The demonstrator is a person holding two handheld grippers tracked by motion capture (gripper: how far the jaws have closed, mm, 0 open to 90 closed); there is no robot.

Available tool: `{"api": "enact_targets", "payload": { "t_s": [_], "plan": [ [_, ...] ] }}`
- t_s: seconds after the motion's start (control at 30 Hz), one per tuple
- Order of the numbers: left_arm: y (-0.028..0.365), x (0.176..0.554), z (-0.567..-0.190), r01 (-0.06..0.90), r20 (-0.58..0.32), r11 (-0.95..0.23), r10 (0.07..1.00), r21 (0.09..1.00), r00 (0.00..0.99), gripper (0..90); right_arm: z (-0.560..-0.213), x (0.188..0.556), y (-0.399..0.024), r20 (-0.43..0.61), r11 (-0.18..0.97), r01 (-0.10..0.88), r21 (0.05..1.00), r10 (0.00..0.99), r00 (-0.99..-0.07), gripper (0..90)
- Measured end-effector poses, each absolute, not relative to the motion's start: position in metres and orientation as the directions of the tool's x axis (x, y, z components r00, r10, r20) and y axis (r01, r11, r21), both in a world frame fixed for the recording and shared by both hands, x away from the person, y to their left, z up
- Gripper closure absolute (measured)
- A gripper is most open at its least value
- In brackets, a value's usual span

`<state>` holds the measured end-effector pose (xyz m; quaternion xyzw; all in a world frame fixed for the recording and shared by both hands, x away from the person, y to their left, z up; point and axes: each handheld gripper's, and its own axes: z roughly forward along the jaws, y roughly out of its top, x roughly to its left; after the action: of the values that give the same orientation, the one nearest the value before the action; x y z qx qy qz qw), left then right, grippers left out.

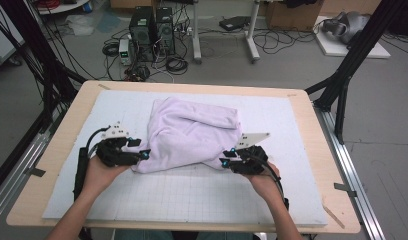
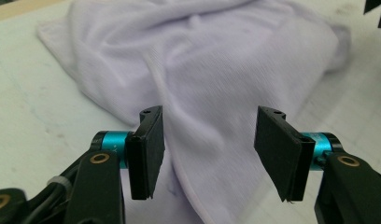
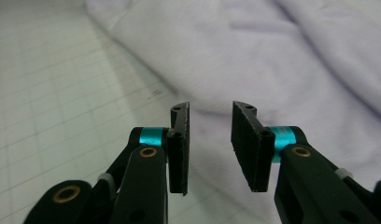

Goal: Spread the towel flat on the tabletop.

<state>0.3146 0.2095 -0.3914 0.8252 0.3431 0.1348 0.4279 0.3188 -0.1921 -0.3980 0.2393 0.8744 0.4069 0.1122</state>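
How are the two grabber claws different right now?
The left gripper has its jaws spread wide; the right gripper leaves a narrower gap. The left gripper sits at the lilac cloth's near-left corner, the right gripper at its near-right corner. Cloth lies between and under the left gripper's jaws; the right gripper's jaws stand at the cloth's edge, with the white gridded mat beside them. Both are open, black with teal collars, and neither pinches the cloth.

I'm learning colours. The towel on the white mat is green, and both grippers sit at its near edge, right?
Not green. The high view shows the towel is pale lilac. It does lie on the white mat, with the left gripper and right gripper at its near edge.
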Motion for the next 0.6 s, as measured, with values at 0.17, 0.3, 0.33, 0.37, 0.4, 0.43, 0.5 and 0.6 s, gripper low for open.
{"api": "enact_targets", "payload": {
  "t_s": [0.17, 0.3, 0.33, 0.37, 0.4, 0.43, 0.5, 0.6],
  "plan": [
    [0.203, 0.303, -0.421, 0.484, -0.067, -0.449, 0.677, 0.751, 0.733, 43.5, -0.419, 0.316, -0.176, -0.032, 0.618, 0.335, 0.711, 0.504, -0.863, 63.7],
    [0.197, 0.305, -0.433, 0.485, -0.049, -0.495, 0.661, 0.721, 0.749, 49.3, -0.431, 0.322, -0.165, -0.052, 0.646, 0.34, 0.683, 0.507, -0.86, 65.0],
    [0.195, 0.306, -0.436, 0.489, -0.038, -0.512, 0.662, 0.706, 0.748, 53.6, -0.434, 0.323, -0.163, -0.048, 0.648, 0.35, 0.677, 0.513, -0.857, 66.4],
    [0.193, 0.306, -0.437, 0.475, -0.012, -0.525, 0.662, 0.707, 0.749, 59.5, -0.438, 0.326, -0.162, -0.045, 0.645, 0.357, 0.676, 0.52, -0.853, 69.4],
    [0.194, 0.306, -0.436, 0.468, -0.003, -0.526, 0.662, 0.71, 0.749, 64.4, -0.439, 0.327, -0.162, -0.038, 0.636, 0.359, 0.683, 0.523, -0.852, 72.4],
    [0.194, 0.307, -0.436, 0.473, -0.015, -0.522, 0.66, 0.71, 0.751, 70.5, -0.439, 0.328, -0.162, -0.032, 0.626, 0.363, 0.69, 0.528, -0.849, 76.0],
    [0.196, 0.308, -0.436, 0.47, -0.027, -0.514, 0.654, 0.718, 0.756, 79.0, -0.439, 0.329, -0.164, -0.029, 0.628, 0.36, 0.69, 0.521, -0.853, 81.7],
    [0.196, 0.308, -0.435, 0.462, -0.024, -0.517, 0.648, 0.721, 0.761, 85.5, -0.439, 0.33, -0.168, 0.003, 0.614, 0.366, 0.699, 0.51, -0.86, 85.5]
  ]
}}
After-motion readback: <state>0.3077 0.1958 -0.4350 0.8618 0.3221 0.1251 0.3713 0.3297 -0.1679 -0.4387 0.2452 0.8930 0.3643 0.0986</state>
